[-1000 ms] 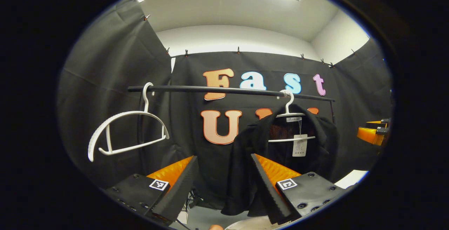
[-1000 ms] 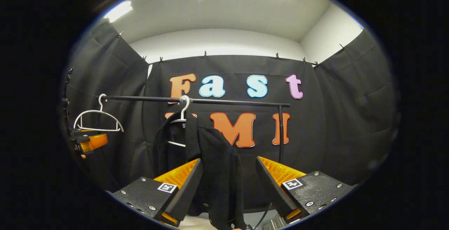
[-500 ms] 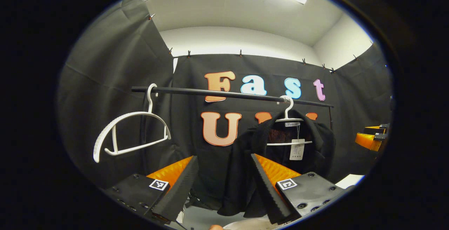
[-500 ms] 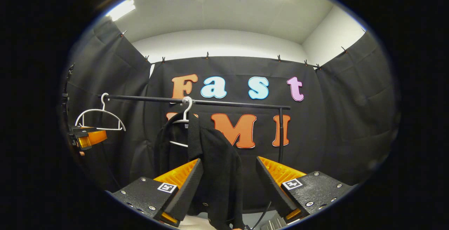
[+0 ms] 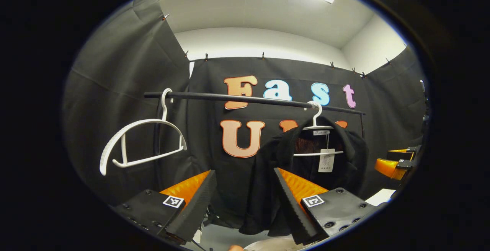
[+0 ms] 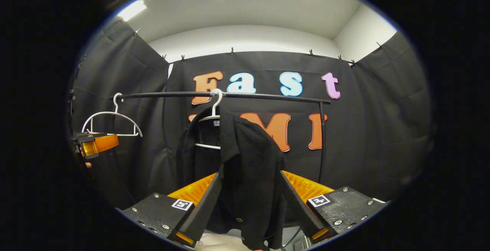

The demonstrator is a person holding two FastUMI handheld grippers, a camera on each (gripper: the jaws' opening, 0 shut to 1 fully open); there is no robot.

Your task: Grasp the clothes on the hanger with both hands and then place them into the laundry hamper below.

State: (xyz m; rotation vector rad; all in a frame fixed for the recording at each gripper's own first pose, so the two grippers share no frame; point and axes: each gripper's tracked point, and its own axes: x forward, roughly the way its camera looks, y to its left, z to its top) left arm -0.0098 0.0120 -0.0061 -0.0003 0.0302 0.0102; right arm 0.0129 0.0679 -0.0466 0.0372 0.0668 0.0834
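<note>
1. Clothes rail point(image 5: 249, 99): black horizontal bar, taken as the landmark for all entries; it carries both hangers.
2. Black garment point(image 6: 245, 159): hangs below the rail on a white hanger point(image 5: 316, 128), open at the front, with a paper tag point(image 5: 326, 163) dangling inside the collar. It is still on the hanger, so the grasp is not yet made.
3. Empty hanger point(image 5: 141, 144): white, hooked near the rail's left end, well apart from the garment.
4. Left gripper point(image 5: 241, 201): below the rail, jaws spread and holding nothing; aimed at the garment's left front edge, probably so that this side can be taken.
5. Right gripper point(image 6: 250, 201): below the rail, jaws spread, with the garment's right front panel seen between them. Whether the cloth is touched cannot be told. The two-sided approach suits lifting the garment evenly off the hanger.
6. Laundry hamper: a pale rim point(image 5: 268, 246) at the bottom edge, under the garment, may be it; uncertain.
7. Change from half a second ago: in the right gripper view the garment looms larger and lies further between the jaws, so this gripper has advanced; the left gripper view is nearly unchanged.
</note>
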